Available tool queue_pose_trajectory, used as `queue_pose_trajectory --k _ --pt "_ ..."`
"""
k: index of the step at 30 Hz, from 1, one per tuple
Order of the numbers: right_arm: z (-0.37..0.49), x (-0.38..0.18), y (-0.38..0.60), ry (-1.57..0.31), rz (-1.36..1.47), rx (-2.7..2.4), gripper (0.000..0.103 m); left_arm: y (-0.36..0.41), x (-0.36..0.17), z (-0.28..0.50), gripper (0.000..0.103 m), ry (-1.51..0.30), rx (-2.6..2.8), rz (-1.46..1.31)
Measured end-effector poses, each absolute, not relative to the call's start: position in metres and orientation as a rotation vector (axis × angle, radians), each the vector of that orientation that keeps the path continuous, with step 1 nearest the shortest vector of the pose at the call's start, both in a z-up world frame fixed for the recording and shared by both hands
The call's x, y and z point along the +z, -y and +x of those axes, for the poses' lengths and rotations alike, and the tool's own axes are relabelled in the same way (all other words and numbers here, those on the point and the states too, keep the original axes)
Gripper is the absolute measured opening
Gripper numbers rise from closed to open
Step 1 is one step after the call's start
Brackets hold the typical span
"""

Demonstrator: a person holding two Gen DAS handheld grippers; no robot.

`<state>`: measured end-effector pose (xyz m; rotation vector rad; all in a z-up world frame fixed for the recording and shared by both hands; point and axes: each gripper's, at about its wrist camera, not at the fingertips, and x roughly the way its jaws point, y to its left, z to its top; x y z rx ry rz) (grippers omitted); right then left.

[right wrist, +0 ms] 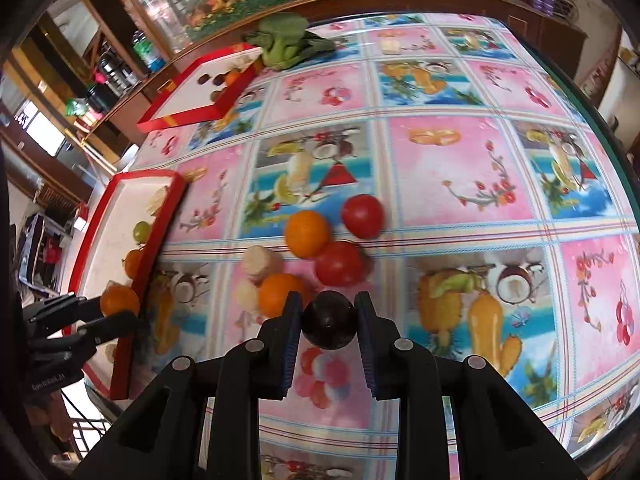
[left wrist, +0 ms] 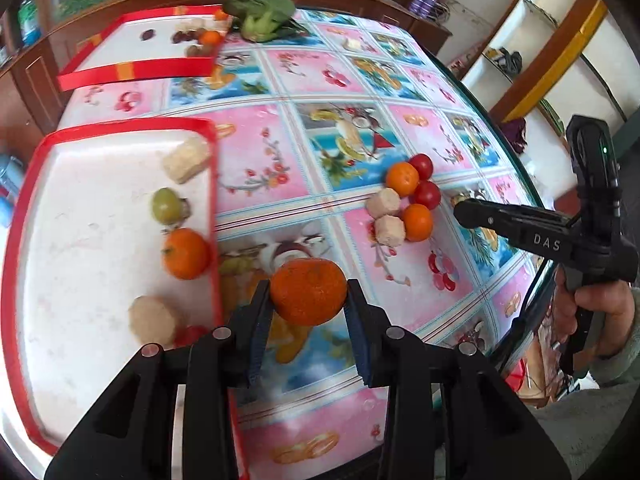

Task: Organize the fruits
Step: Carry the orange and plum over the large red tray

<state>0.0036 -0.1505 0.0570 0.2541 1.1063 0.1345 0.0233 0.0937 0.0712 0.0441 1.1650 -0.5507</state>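
Note:
My left gripper (left wrist: pixel 308 300) is shut on an orange mandarin (left wrist: pixel 308 291), held above the table just right of the near red-rimmed tray (left wrist: pixel 100 240). That tray holds a mandarin (left wrist: pixel 186 254), a green fruit (left wrist: pixel 166 205) and pale cut chunks (left wrist: pixel 186 159). In the right wrist view my right gripper (right wrist: pixel 329 316) is shut on a dark round fruit (right wrist: pixel 329 320), lifted over the tablecloth. A loose pile lies on the table: mandarins (right wrist: pixel 307 234), red tomatoes (right wrist: pixel 362 216) and pale chunks (right wrist: pixel 259 262). The left gripper (right wrist: pixel 116 310) with its mandarin shows at the left edge of that view.
A second red-rimmed tray (left wrist: pixel 132 70) at the back holds small dark fruits and a mandarin. A green leafy vegetable (left wrist: pixel 264 14) lies beside it. The round table's glass edge (left wrist: pixel 532 196) curves at the right, with shelves beyond. A hand (left wrist: pixel 604 312) holds the right gripper.

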Motion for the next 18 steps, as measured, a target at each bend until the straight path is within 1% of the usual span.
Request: queue_pose_trajectory --k 18 --pt "0.006 0.057 0.063 -1.136 0.171 0.338 0.027 -0.187 0.074 0.002 0.033 -1.158 -0.322 -0.09"
